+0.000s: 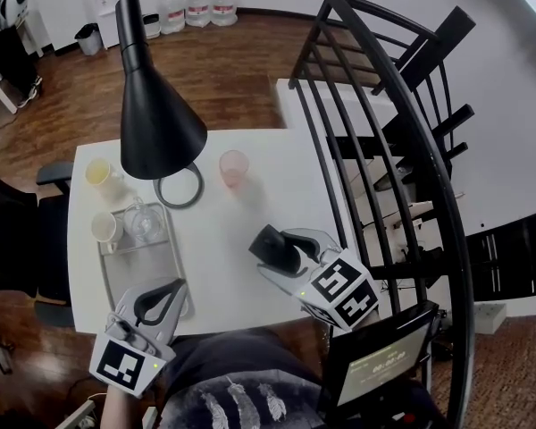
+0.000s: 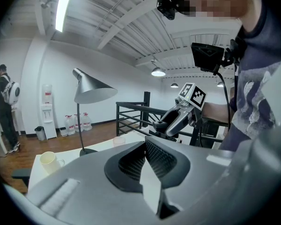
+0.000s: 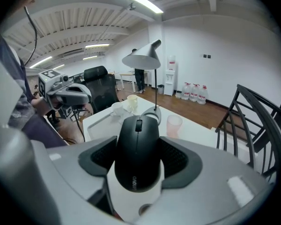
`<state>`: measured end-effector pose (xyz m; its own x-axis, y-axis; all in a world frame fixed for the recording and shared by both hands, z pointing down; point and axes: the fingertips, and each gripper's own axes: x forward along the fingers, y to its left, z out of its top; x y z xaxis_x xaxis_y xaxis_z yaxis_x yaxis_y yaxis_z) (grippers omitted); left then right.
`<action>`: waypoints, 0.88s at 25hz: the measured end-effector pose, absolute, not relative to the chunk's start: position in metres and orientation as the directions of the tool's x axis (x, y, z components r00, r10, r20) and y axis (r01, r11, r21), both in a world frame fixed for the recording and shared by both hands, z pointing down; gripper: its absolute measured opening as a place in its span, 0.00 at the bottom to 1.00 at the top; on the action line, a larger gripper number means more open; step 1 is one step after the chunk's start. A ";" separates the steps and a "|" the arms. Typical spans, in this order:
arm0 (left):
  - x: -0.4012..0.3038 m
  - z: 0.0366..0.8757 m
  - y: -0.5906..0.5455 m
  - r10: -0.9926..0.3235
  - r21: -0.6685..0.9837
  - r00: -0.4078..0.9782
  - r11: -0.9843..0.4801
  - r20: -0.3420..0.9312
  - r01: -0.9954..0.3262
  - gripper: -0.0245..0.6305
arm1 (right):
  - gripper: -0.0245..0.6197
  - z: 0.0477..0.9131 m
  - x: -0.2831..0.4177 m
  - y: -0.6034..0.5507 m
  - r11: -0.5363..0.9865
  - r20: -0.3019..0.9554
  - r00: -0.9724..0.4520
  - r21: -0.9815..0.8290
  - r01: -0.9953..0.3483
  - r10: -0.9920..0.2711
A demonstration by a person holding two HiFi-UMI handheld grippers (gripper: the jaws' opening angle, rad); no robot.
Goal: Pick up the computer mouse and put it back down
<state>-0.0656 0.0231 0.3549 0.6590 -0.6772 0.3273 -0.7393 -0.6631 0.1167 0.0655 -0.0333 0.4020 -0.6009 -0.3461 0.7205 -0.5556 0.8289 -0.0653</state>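
– Right gripper view first: what sits between the jaws?

– A black mouse (image 3: pixel 136 153), scroll wheel pointing away from the camera. The right gripper (image 3: pixel 138 150) has its pads pressed on the mouse's two sides, with the jaws about half spread to fit it.

– And where is the mouse on the table (image 1: pixel 223 266)?

– In the head view it is over the right part, close to the edge by the black railing (image 1: pixel 384 150). From the left gripper view it looks raised a little off the surface, but I would not swear to it, since the gripper body covers whatever is under it.

– What about the other tool?

– The left gripper (image 1: pixel 165 295) is at the front left corner, over the near end of the grey tray (image 1: pixel 116 275). Its own view shows the tips meeting with nothing between them, so it is closed and empty.

– What else is on the table?

– A black lamp (image 1: pixel 156 105) whose ring base stands near the far edge, with a pink cup (image 1: pixel 234 168) just to the right of that base. There are also two pale mugs (image 1: pixel 98 172) on the left, one beyond the tray and one at its far corner. All of these are well apart from the mouse.
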 end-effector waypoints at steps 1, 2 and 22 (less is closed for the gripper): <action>-0.066 0.355 0.024 -0.676 0.116 0.660 -0.664 0.328 -0.738 0.06 | 0.49 0.406 0.067 -0.035 0.824 0.727 -0.592 -0.065 -0.563 -0.347; -0.066 0.356 0.024 -0.675 0.114 0.660 -0.665 0.331 -0.738 0.06 | 0.49 0.411 0.068 -0.036 0.819 0.734 -0.582 -0.063 -0.571 -0.349; -0.071 0.374 0.025 -0.681 0.113 0.635 -0.645 0.365 -0.756 0.06 | 0.49 0.549 0.083 -0.059 0.693 0.856 -0.423 -0.112 -0.712 -0.296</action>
<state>-0.0711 0.0253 0.3744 0.6351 -0.6808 0.3650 -0.7561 -0.6445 0.1133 0.0827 -0.0593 0.5488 -0.4231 -0.2957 0.8565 -0.7120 0.6932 -0.1124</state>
